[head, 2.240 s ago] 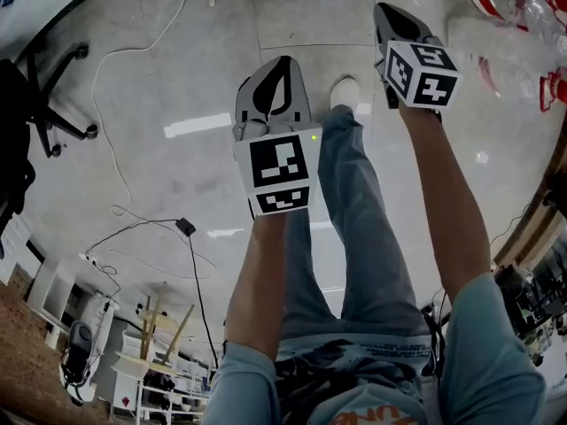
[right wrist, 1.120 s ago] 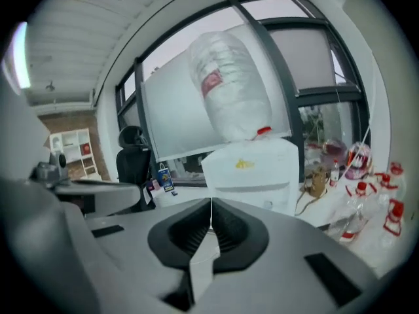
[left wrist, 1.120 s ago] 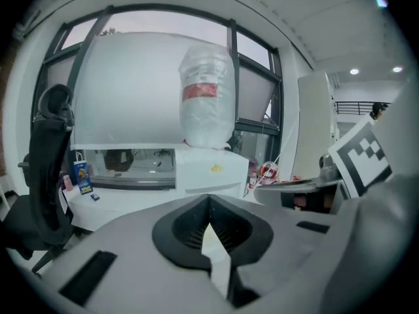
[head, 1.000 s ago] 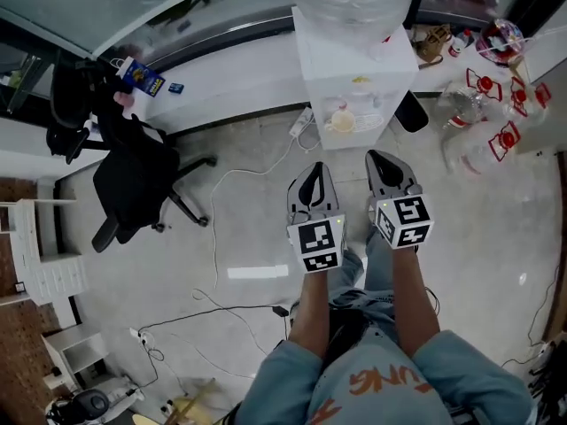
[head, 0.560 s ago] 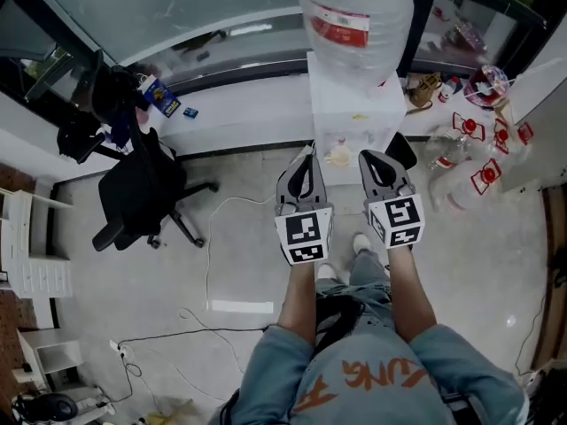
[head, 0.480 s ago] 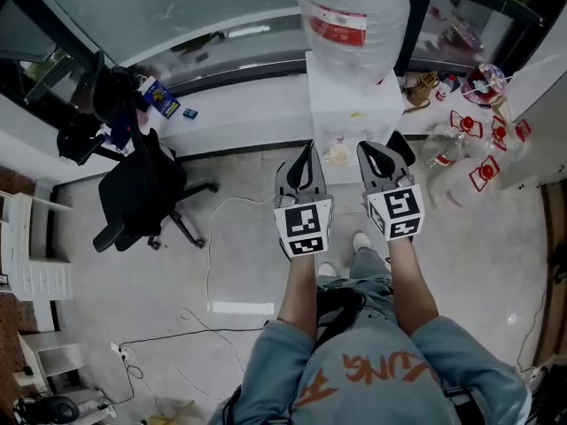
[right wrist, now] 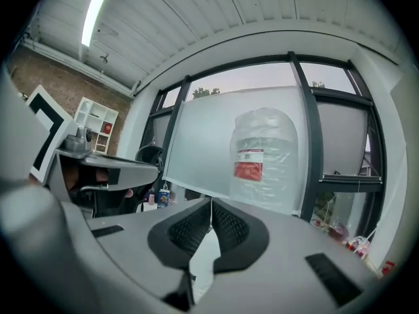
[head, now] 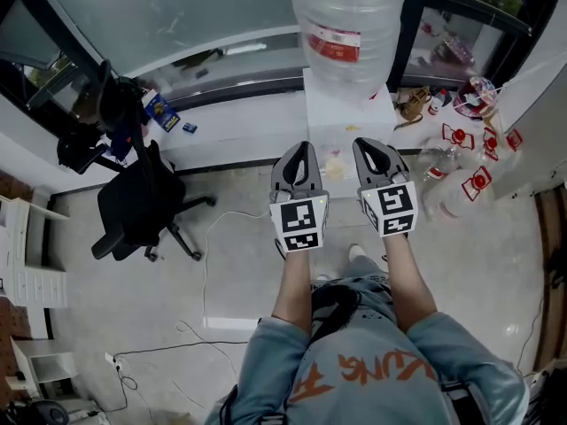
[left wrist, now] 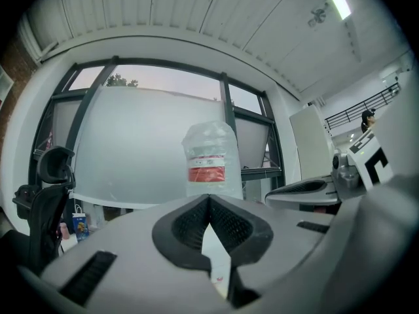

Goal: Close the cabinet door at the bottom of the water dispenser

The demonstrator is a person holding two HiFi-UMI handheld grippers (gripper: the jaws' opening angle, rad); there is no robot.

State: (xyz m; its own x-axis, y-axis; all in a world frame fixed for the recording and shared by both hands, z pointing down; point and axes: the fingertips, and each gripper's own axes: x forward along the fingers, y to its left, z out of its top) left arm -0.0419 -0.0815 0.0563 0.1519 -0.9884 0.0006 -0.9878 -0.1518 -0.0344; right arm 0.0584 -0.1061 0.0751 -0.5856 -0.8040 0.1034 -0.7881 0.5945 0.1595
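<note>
The white water dispenser [head: 344,120] stands against the window wall with a large clear bottle [head: 348,23] on top. Its bottom cabinet door is hidden from the head view. My left gripper [head: 301,147] and right gripper [head: 367,144] hover side by side in front of the dispenser's upper front, both shut and holding nothing. In the left gripper view the bottle [left wrist: 209,159] rises beyond my shut left gripper [left wrist: 209,197], and the dispenser's white body [left wrist: 214,254] shows below. In the right gripper view the bottle [right wrist: 264,159] stands past my shut right gripper [right wrist: 211,203].
A black office chair [head: 140,204] stands to the left. A thin cable [head: 206,264] trails over the grey floor. Several clear bottles with red caps [head: 468,162] lie to the right of the dispenser. A white ledge [head: 235,124] runs under the window.
Both grippers have risen together, from low over the floor to in front of the dispenser's upper part. The head view lifted from the floor to the dispenser. Jaws stayed shut.
</note>
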